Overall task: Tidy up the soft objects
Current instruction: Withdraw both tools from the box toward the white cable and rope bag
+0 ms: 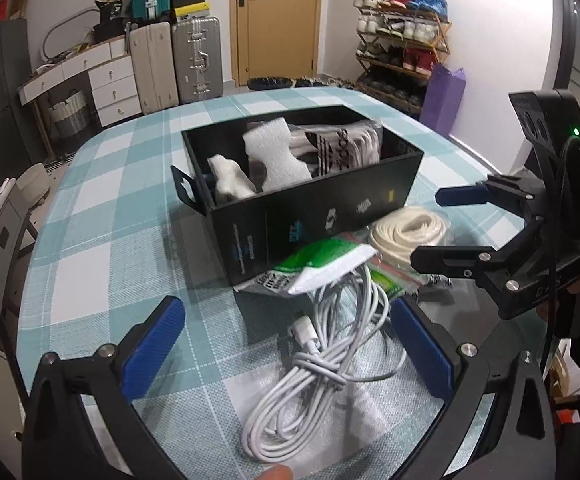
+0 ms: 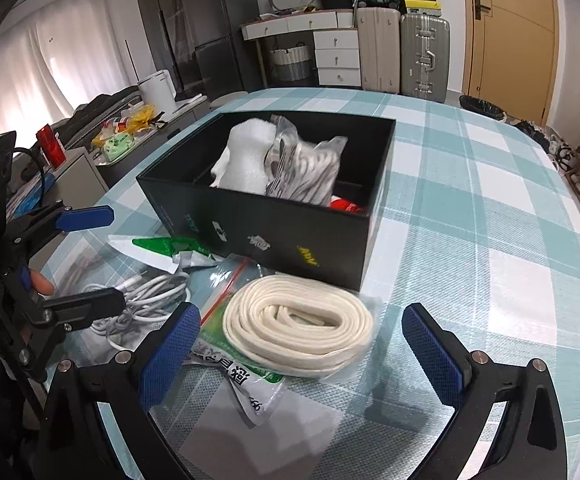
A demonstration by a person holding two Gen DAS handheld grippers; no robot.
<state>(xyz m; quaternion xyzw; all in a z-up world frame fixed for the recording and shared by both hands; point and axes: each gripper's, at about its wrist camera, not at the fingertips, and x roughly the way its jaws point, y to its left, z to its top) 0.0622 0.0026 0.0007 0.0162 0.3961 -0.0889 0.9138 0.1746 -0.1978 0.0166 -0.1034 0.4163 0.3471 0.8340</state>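
Soft objects partly boxed, partly loose on checked tablecloth [image 1: 101, 216].

Left gripper [image 1: 285, 344]: jaws spread wide, nothing held. White cable bundle [image 1: 318, 368] directly between and just ahead of blue pads [image 1: 157, 344], no contact visible. Green-and-white packet [image 1: 322, 264] farther ahead, lying against front wall of black box [image 1: 310, 216]. Box beyond that, open-topped; inside: white foam piece [image 1: 273, 152], small white bundle [image 1: 229, 180], bagged striped fabric [image 1: 342, 148].

Right gripper [image 2: 294, 344]: jaws spread wide, nothing held. Coiled cream rope [image 2: 302, 320] centred between fingers, just ahead, resting on clear zip bag [image 2: 225, 284] and printed packet [image 2: 245, 380]. Black box [image 2: 281, 236] immediately behind rope. Red item [image 2: 344, 205] at near right corner inside box. Cable bundle [image 2: 145, 300] off to left, beside other gripper [image 2: 85, 258].

Fingertip [image 1: 275, 472] visible at lower edge of left view.
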